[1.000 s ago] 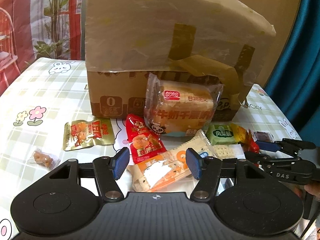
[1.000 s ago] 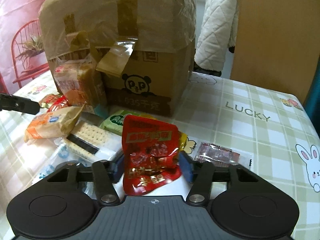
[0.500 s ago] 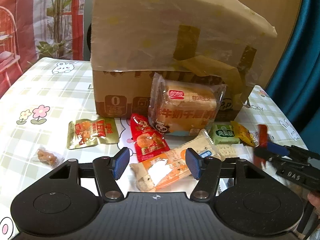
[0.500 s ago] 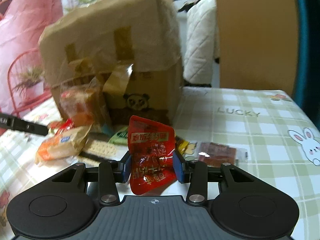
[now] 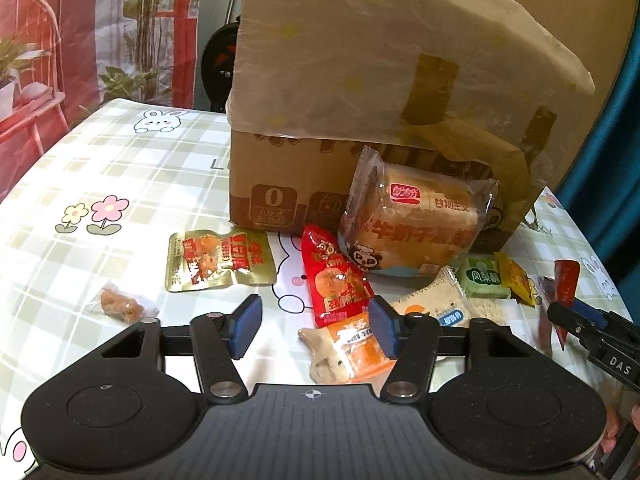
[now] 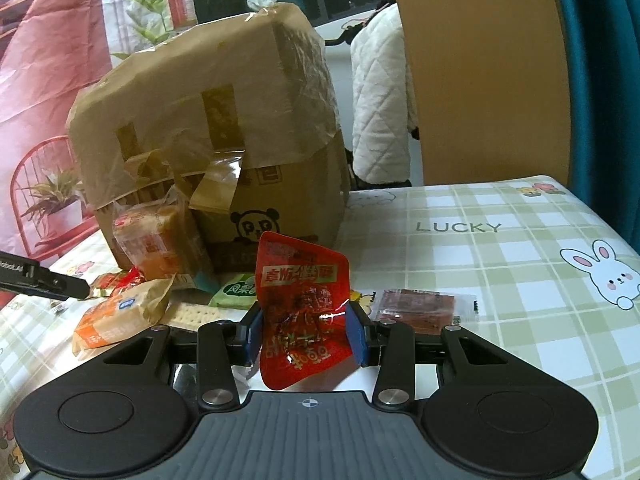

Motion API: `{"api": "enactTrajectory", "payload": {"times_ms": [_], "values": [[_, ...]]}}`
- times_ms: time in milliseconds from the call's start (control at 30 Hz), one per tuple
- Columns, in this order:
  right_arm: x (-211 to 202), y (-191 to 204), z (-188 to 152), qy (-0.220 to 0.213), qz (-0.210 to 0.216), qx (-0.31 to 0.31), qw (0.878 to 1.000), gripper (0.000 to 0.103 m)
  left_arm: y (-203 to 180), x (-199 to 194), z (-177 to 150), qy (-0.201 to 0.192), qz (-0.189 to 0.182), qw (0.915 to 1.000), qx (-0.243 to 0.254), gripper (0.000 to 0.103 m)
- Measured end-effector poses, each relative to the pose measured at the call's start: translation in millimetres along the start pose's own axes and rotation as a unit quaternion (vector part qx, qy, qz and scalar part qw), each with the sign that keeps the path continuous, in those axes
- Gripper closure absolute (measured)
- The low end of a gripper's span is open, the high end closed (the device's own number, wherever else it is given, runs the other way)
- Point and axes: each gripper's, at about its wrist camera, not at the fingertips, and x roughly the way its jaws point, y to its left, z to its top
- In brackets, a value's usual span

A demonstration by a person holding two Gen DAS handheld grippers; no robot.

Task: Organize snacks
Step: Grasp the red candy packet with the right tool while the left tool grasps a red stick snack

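My right gripper (image 6: 306, 334) is shut on a red snack packet (image 6: 302, 308) and holds it upright above the table; the packet also shows at the right edge of the left wrist view (image 5: 565, 286). My left gripper (image 5: 314, 326) is open and empty, low over an orange cracker pack (image 5: 354, 346) and a red pouch (image 5: 334, 284). A bread loaf in clear wrap (image 5: 416, 226) leans on the taped cardboard box (image 5: 360, 92). A gold pouch (image 5: 218, 262), a green pack (image 5: 482, 278) and a small wrapped candy (image 5: 120, 304) lie around.
The checked tablecloth (image 6: 500, 272) has open room to the right of the box, where a small brown sachet (image 6: 416, 306) lies. A tall board (image 6: 480, 68) and a white quilted jacket (image 6: 380, 100) stand behind the table.
My right gripper has lifted the red packet off the table and raised it. My left gripper has shifted slightly left and closer to the snacks, still open.
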Motion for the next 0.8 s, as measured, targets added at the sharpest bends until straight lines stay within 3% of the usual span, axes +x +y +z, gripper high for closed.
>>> {"api": "enactTrajectory", "payload": {"times_ms": [300, 600, 800], "values": [[-1.5, 7.7, -1.0, -0.005, 0.002, -0.022, 1.0, 0.064, -4.0, 26.4, 11.3, 0.006, -0.016, 0.9998, -0.008, 0.051], [-1.4, 8.1, -1.3, -0.003, 0.003, -0.019, 1.0, 0.064, -21.2, 63.8, 13.5, 0.028, 0.009, 0.9994, 0.016, 0.043], [0.3, 8.3, -1.6, 0.001, 0.005, -0.017, 1.0, 0.064, -28.8, 72.4, 13.1, 0.016, 0.023, 0.999, 0.036, 0.04]]}}
